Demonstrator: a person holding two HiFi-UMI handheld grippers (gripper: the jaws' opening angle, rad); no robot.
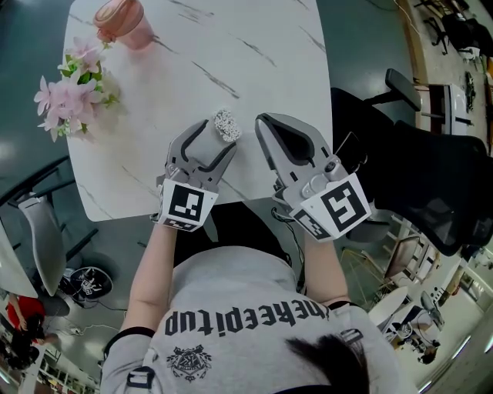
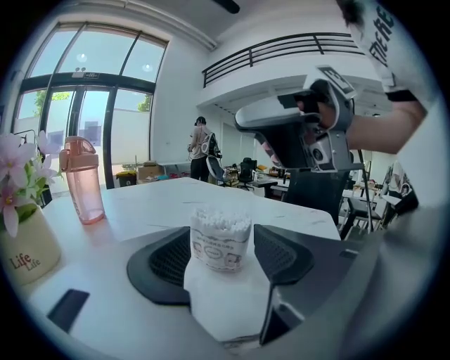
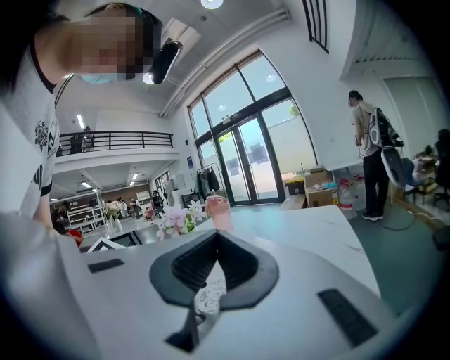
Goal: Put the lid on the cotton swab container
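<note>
The cotton swab container (image 1: 226, 125) is a small clear tub packed with white swabs, standing upright near the front edge of the white marble table (image 1: 254, 46). My left gripper (image 1: 218, 135) is open, and the container (image 2: 220, 239) stands between its black pads with a thin gap on each side. My right gripper (image 1: 263, 120) hovers just to the right of the container with its fingertips together, shut. Nothing shows between them. In the right gripper view the swabs (image 3: 209, 295) appear below the closed tips (image 3: 216, 235). I cannot make out a lid in any view.
A pink drinking bottle (image 1: 123, 21) stands at the table's far left corner, with a vase of pink flowers (image 1: 73, 96) on the left edge. A black chair (image 1: 431, 177) stands to the right of the table. A person (image 2: 202, 144) stands far off in the room.
</note>
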